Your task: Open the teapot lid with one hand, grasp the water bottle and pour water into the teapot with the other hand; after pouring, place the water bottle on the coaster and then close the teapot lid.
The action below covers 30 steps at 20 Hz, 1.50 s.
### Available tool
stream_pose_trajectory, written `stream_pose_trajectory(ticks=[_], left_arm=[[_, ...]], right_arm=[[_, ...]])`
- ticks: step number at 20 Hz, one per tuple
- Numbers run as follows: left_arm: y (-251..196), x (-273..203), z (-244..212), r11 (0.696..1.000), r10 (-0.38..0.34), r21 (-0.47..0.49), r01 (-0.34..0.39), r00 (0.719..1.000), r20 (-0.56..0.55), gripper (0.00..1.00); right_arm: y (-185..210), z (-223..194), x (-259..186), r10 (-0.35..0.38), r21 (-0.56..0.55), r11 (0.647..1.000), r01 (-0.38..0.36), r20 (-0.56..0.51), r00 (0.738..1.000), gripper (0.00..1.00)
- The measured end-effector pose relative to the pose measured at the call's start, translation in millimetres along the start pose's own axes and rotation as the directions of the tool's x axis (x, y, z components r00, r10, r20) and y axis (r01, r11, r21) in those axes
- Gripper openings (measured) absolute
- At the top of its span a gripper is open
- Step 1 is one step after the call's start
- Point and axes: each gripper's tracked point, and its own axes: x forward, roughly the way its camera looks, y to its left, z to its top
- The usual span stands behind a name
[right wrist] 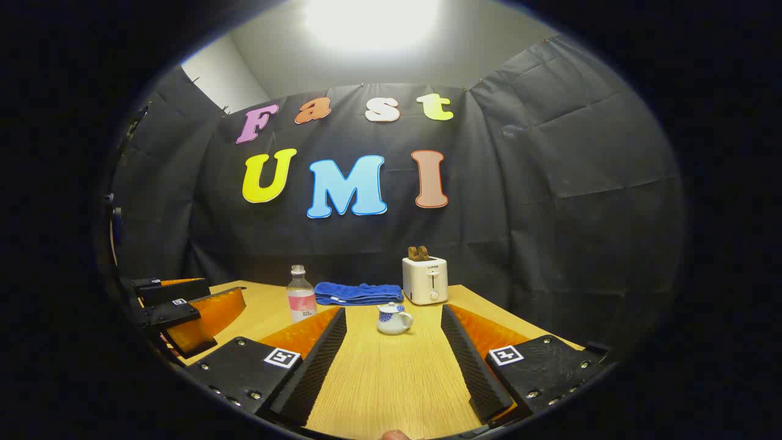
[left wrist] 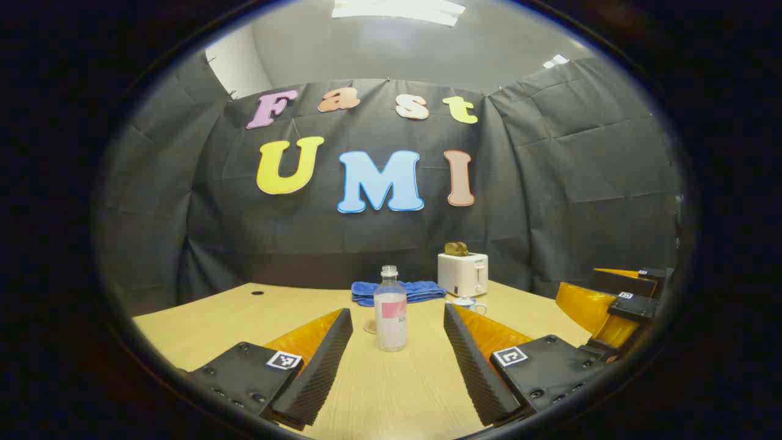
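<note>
In the left gripper view the left tongs (left wrist: 397,360) are spread wide apart and grasp nothing. The water bottle (left wrist: 391,310) stands upright on the tabletop (left wrist: 201,321), straight ahead between the lines of the two fingers but beyond their tips, not touched by them. It has no cap, and a pink label goes around its middle. Just behind the bottle on its left side, a small round coaster (left wrist: 369,327) lies flat; only its edge is seen. Farther back lies a folded blue towel (left wrist: 421,290), and to the right of it stands a white toaster (left wrist: 462,274) with bread in the slots. The white teapot (left wrist: 470,304) with blue marks sits in front of the toaster, partly hidden by the right finger.

In the right gripper view the right tongs (right wrist: 394,360) are also released, wide apart. The teapot (right wrist: 393,318) stands ahead of them on the tabletop, with its lid on. The bottle (right wrist: 300,294) is to the left, well apart from the teapot. The left tongs (right wrist: 183,311) appear at the left edge.
</note>
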Motion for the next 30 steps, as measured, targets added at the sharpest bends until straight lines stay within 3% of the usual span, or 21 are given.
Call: stream_pose_trajectory(ticks=[16, 21, 30], left_arm=[[0.3, 14.7, -20.2, 1.000, -0.025, -0.009, 0.025, 0.999, -0.023, 1.00], [8.3, 40.8, -33.8, 0.997, -0.041, -0.063, 0.038, 0.998, -0.055, 1.00], [21.9, 104.8, -32.1, 0.999, -0.040, -0.035, 0.036, 0.993, -0.108, 1.00]], right_arm=[[12.2, -9.1, 8.1, 0.018, -0.094, 0.995, -0.016, 0.020, 1.000, 0.96], [16.2, -0.6, 29.3, 0.021, -0.109, 0.994, -0.016, 0.047, 0.999, 0.96], [17.3, 2.8, 99.4, 0.000, -0.167, 0.986, 0.001, 0.008, 1.000, 0.96]])
